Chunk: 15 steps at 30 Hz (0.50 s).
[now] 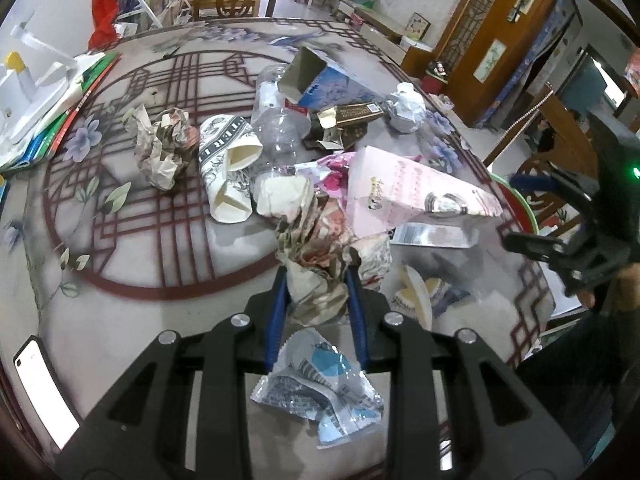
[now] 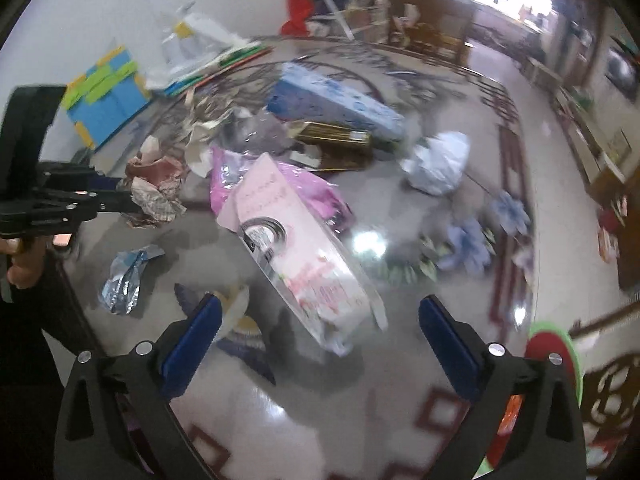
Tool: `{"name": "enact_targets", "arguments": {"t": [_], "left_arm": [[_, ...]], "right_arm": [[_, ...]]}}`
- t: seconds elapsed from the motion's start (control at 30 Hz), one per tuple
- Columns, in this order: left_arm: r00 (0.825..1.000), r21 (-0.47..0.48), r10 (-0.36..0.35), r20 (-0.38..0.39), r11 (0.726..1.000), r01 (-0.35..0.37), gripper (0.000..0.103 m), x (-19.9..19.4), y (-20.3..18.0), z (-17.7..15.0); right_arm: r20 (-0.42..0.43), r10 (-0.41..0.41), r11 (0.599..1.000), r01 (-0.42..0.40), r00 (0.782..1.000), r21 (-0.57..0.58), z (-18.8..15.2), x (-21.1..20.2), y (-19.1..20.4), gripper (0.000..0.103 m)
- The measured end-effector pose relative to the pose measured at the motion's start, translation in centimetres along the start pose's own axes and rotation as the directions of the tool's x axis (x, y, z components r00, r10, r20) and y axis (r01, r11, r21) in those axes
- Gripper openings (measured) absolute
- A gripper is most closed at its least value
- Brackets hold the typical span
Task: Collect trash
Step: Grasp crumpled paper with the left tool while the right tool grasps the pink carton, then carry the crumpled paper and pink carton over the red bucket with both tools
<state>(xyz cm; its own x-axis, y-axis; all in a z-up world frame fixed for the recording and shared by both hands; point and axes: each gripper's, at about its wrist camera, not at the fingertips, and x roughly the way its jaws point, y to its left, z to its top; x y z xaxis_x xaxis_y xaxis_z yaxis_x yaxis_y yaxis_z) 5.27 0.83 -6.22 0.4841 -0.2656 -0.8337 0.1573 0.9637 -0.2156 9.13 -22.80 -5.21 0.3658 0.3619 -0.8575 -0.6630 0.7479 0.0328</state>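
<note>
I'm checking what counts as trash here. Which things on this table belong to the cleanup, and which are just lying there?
Trash: crumpled paper in the left gripper, pink carton, blue box, clear bottle, paper cups, foil wrapper.

Lying about: phone, books.

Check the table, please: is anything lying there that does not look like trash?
Yes. A white-screened smartphone lies at the table's near edge, its screen lit, apart from the crumpled paper and boxes. It looks misplaced among rubbish.
</note>
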Motion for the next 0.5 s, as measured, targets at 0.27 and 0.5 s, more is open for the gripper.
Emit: {"name": "enact_targets", "arguments": {"t": [0.27, 0.5], "left_arm": [[1.000, -0.005, 0.021, -0.008, 1.000, -0.021, 0.027, -0.3, 0.6, -0.5], [0.999, -0.010, 0.023, -0.023, 1.000, -0.023, 0.027, 0.0, 0.7, -0.7]], "right_arm": [[-0.088, -0.013, 1.000, 0.010, 0.996, -0.026, 2.0, 4.5, 1.0, 0.080], [-0.119, -0.025, 0.997, 0.016, 0.993, -0.072, 1.5, 5.3, 3.1, 0.045]]}}
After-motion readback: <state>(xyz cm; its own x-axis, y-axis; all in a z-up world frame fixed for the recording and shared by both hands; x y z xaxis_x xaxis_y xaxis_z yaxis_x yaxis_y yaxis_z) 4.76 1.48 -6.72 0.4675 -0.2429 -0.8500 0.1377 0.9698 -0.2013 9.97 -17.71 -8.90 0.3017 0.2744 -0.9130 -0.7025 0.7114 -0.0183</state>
